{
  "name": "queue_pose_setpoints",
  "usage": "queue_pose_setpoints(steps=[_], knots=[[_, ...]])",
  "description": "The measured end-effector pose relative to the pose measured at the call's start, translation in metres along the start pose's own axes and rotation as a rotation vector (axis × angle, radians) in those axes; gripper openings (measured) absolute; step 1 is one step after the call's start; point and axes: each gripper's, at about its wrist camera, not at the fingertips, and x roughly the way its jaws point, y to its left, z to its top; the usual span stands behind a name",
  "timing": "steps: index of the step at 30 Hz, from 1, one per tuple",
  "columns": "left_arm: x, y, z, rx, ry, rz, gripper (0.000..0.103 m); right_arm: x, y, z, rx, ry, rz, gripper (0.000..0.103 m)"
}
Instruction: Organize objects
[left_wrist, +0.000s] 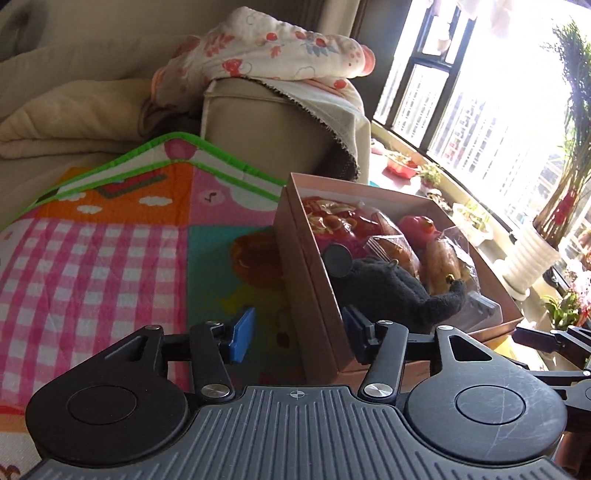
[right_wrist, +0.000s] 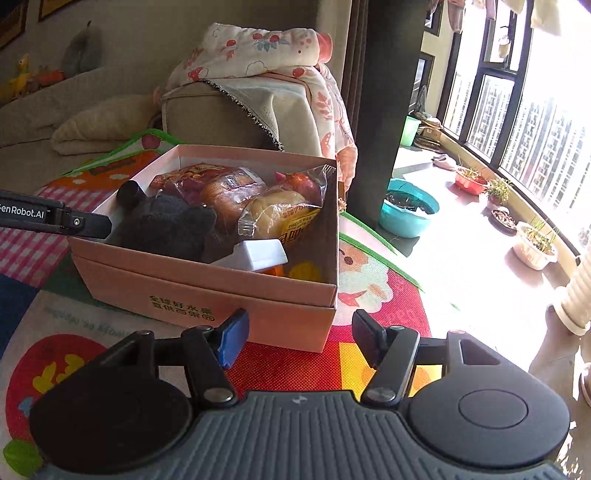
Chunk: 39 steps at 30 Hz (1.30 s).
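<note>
A pink cardboard box (right_wrist: 207, 291) stands on a colourful play mat (right_wrist: 373, 295). It holds a dark grey plush toy (right_wrist: 166, 225), wrapped bread and snack packets (right_wrist: 273, 214), a red toy (left_wrist: 417, 225) and a white block (right_wrist: 258, 254). The box (left_wrist: 321, 295) also shows in the left wrist view, with the plush (left_wrist: 399, 291) at its near end. My left gripper (left_wrist: 299, 336) is open and empty, its jaws either side of the box's near left wall. My right gripper (right_wrist: 299, 339) is open and empty, just in front of the box's near right corner.
A beige sofa (left_wrist: 266, 125) with a floral blanket (left_wrist: 280, 48) stands behind the mat. A teal basin (right_wrist: 406, 214), small plant pots (right_wrist: 535, 243) and a white ribbed planter (left_wrist: 532, 258) line the sunlit window side. The left gripper's arm (right_wrist: 55, 218) reaches in at the box's left.
</note>
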Motion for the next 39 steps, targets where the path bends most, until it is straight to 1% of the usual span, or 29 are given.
queue_pose_setpoints(steps=[1, 3, 4, 6, 11, 15, 17, 19, 21, 22, 24, 26, 28, 29, 31, 32, 34, 36, 37, 38, 39], knots=[[0.0, 0.006, 0.001, -0.011, -0.014, 0.033, 0.078, 0.005, 0.006, 0.002, -0.003, -0.005, -0.003, 0.062], [0.003, 0.021, 0.004, -0.035, -0.042, 0.095, 0.09, 0.016, 0.019, 0.01, -0.006, -0.02, -0.009, 0.062], [0.006, 0.027, 0.006, -0.042, -0.046, 0.111, 0.096, 0.022, 0.024, 0.015, 0.007, -0.018, -0.001, 0.062], [0.013, 0.044, 0.014, -0.036, -0.06, 0.147, 0.102, 0.031, 0.033, 0.026, 0.032, -0.018, 0.027, 0.062], [0.022, 0.069, 0.031, 0.001, -0.089, 0.199, 0.102, 0.043, 0.059, 0.038, 0.02, -0.042, 0.058, 0.063], [0.023, 0.074, 0.032, 0.001, -0.105, 0.192, 0.102, 0.041, 0.071, 0.037, -0.011, -0.066, 0.026, 0.068], [0.016, 0.07, 0.029, -0.002, -0.12, 0.199, 0.101, 0.038, 0.071, 0.036, -0.01, -0.069, 0.011, 0.073], [0.001, 0.064, 0.024, 0.006, -0.157, 0.205, 0.101, 0.03, 0.069, 0.033, -0.001, -0.068, 0.016, 0.083], [-0.023, 0.055, 0.011, 0.033, -0.198, 0.182, 0.101, 0.018, 0.069, 0.025, 0.007, -0.067, 0.029, 0.09], [-0.033, 0.051, 0.003, 0.047, -0.198, 0.171, 0.101, 0.011, 0.071, 0.02, 0.011, -0.066, 0.032, 0.097], [-0.048, 0.044, -0.019, 0.074, -0.177, 0.152, 0.101, -0.002, 0.075, 0.008, 0.026, -0.059, 0.034, 0.103], [-0.057, 0.037, -0.043, 0.093, -0.147, 0.137, 0.101, -0.011, 0.08, -0.005, 0.038, -0.04, 0.04, 0.103], [-0.063, 0.031, -0.067, 0.096, -0.108, 0.142, 0.101, -0.017, 0.088, -0.02, 0.031, -0.005, 0.036, 0.103], [-0.064, 0.029, -0.076, 0.094, -0.096, 0.145, 0.101, -0.019, 0.092, -0.026, 0.024, 0.009, 0.028, 0.103], [-0.063, 0.027, -0.091, 0.088, -0.074, 0.151, 0.101, -0.018, 0.101, -0.04, -0.008, 0.039, -0.013, 0.103], [-0.061, 0.026, -0.097, 0.085, -0.062, 0.16, 0.101, -0.02, 0.103, -0.045, -0.008, 0.022, -0.028, 0.103], [-0.058, 0.021, -0.101, 0.112, -0.064, 0.191, 0.101, -0.021, 0.102, -0.045, -0.002, 0.027, -0.062, 0.103], [-0.056, 0.018, -0.102, 0.126, -0.05, 0.204, 0.101, -0.019, 0.095, -0.045, 0.034, 0.037, -0.037, 0.103], [-0.054, 0.017, -0.103, 0.131, -0.04, 0.216, 0.101, -0.017, 0.088, -0.047, 0.078, 0.043, -0.01, 0.103], [-0.053, 0.016, -0.103, 0.136, -0.038, 0.224, 0.102, -0.017, 0.079, -0.05, 0.124, 0.031, 0.025, 0.103], [-0.053, 0.015, -0.103, 0.138, -0.038, 0.232, 0.102, -0.016, 0.076, -0.051, 0.124, 0.011, 0.027, 0.103]])
